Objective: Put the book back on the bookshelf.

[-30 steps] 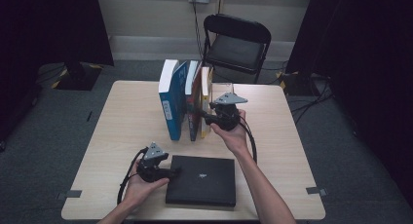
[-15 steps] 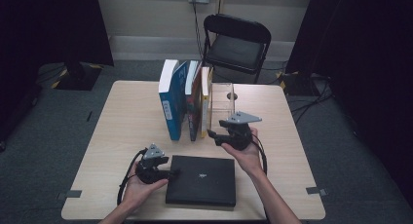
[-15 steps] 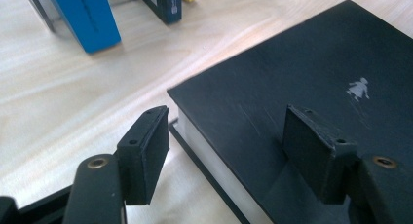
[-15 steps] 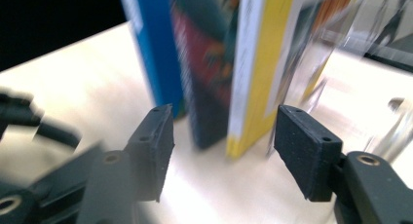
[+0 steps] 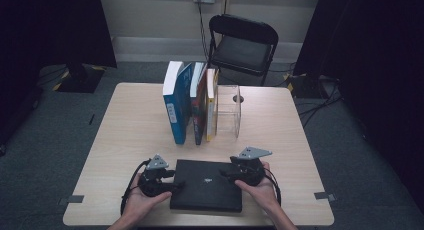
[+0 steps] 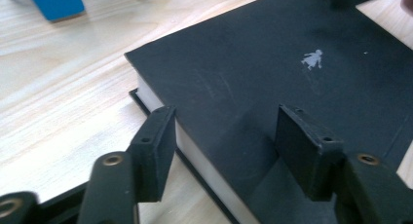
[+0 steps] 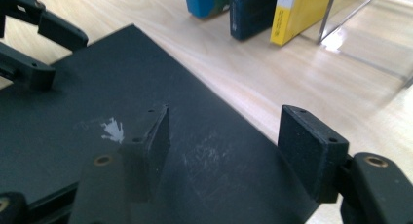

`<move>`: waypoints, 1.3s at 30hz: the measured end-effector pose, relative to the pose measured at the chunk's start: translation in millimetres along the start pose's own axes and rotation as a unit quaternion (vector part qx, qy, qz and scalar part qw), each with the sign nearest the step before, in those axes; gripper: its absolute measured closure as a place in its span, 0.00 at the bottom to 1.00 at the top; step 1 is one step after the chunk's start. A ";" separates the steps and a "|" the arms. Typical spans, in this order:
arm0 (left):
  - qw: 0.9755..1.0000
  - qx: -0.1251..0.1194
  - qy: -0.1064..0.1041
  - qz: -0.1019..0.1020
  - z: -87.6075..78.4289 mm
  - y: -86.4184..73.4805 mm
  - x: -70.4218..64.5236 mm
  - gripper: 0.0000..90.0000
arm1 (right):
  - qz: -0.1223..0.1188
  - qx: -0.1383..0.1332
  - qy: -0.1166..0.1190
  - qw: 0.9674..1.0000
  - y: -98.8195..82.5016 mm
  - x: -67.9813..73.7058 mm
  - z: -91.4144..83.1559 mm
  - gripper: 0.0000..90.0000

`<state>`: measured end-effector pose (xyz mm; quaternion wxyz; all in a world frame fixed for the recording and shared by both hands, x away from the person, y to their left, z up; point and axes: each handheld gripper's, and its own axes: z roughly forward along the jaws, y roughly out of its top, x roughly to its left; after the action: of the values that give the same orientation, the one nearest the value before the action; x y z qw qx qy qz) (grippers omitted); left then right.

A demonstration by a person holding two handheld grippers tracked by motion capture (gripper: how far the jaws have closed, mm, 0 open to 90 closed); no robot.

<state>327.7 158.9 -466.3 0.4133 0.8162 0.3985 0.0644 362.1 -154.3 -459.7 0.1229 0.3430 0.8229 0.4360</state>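
Note:
A black hardcover book (image 5: pixel 206 191) lies flat at the table's near edge. My left gripper (image 5: pixel 175 184) is at its left side. In the left gripper view, the left gripper (image 6: pixel 226 126) straddles the book's (image 6: pixel 272 53) corner, one finger beside the white page edge and one over the cover. Its jaws have just been closing, and the pads do not press. My right gripper (image 5: pixel 224 174) is at the book's right side. In the right gripper view, the right gripper (image 7: pixel 226 124) is open and has just been widening, over the cover's (image 7: pixel 97 92) far edge.
Three upright books, blue (image 5: pixel 175 107), dark (image 5: pixel 199 107) and yellow (image 5: pixel 212 105), stand mid-table against a clear acrylic bookend (image 5: pixel 231 112). A black chair (image 5: pixel 242 45) stands beyond the far edge. Bare wood (image 5: pixel 125 125) lies left and right of the books.
My right gripper has come down from beside the upright books to the black book's right side. The left gripper stayed at the book's left side, and its jaws narrowed.

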 end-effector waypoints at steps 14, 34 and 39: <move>1.000 0.007 -0.003 -0.001 1.1 3.1 2.5 0.46 | -0.013 0.002 -0.006 1.000 -7.3 -0.1 11.5 0.35; 1.000 -0.008 0.011 0.024 35.3 37.7 28.0 0.36 | 0.035 0.018 -0.016 0.999 -50.8 23.6 -43.3 0.18; 1.000 -0.012 0.000 0.015 45.0 44.4 28.5 0.39 | 0.034 0.022 -0.005 0.999 -62.7 37.3 -55.4 0.17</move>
<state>393.0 135.8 -469.8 0.4222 0.8171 0.3852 0.0753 278.3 -188.4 -473.8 0.1044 0.3751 0.8196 0.4202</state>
